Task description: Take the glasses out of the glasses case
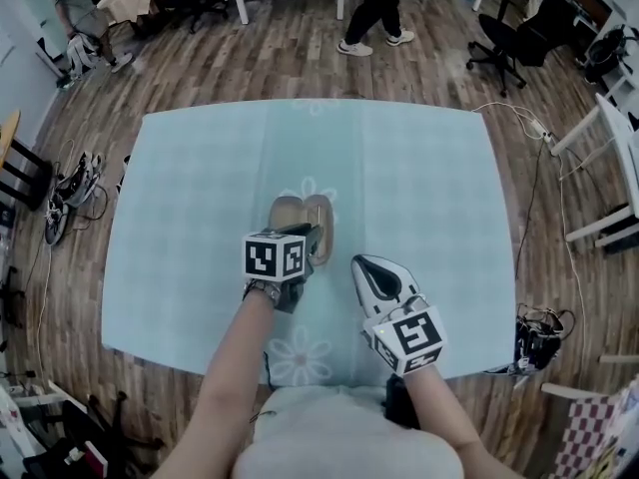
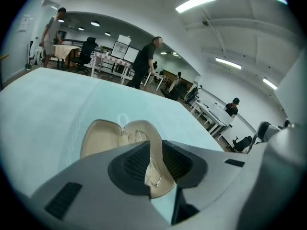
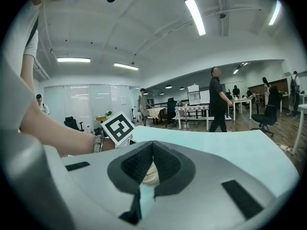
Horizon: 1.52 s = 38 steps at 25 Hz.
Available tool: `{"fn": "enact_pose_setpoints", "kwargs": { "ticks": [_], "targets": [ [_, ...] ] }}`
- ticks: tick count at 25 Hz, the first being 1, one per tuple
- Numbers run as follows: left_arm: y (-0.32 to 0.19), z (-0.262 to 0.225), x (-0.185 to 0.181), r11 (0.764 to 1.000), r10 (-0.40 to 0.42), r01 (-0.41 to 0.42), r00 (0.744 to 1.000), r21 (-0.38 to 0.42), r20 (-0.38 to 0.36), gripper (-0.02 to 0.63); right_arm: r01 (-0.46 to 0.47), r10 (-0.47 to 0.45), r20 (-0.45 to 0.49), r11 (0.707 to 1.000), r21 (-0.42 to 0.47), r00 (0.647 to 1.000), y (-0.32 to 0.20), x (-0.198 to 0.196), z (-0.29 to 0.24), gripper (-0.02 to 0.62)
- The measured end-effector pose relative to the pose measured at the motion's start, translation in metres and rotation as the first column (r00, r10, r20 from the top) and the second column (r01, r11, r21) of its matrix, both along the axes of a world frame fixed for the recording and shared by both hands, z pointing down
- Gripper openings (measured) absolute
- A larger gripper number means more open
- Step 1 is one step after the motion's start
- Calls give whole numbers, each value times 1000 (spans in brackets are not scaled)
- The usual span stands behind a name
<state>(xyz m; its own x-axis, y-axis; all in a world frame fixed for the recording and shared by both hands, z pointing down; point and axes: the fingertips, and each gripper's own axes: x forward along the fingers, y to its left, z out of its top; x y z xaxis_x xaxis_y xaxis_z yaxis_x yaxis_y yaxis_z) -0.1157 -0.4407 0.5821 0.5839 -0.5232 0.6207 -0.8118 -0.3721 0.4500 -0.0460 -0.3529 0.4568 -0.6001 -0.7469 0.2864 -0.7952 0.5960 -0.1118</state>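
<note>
Glasses [image 2: 154,172]: thin wire frame, lying inside the open tan case [image 2: 102,137]. Case sits mid-table, both halves spread flat.

My left claw [image 2: 154,145] hangs just over the case's right half. Jaws are a narrow slit apart, one wire rim showing through the slit. Can't tell if the pads touch it. From the head view the left claw [image 1: 316,239] covers part of the case [image 1: 291,214], and the glasses can't be made out there.

Right claw [image 3: 153,144]: jaw tips pressed together, nothing held, parked beside the case on the near side [image 1: 362,264].

Table [image 1: 190,168]: pale blue checked cloth with faint flower prints. Wood-plank floor around it, office chair [image 1: 509,40], a person [image 1: 377,8] walking past.
</note>
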Motion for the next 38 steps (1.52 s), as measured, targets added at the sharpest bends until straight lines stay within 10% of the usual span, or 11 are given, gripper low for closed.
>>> {"fn": "enact_pose_setpoints", "kwargs": {
  "ticks": [18, 38],
  "targets": [
    [-15, 58, 12, 972, -6, 37, 991, -233, 134, 84, 0, 0, 0, 999, -53, 1000, -17, 15, 21, 8],
    [-18, 37, 2, 962, -124, 133, 991, -239, 53, 30, 49, -49, -15, 998, -28, 999, -7, -2, 12, 8]
  ]
}}
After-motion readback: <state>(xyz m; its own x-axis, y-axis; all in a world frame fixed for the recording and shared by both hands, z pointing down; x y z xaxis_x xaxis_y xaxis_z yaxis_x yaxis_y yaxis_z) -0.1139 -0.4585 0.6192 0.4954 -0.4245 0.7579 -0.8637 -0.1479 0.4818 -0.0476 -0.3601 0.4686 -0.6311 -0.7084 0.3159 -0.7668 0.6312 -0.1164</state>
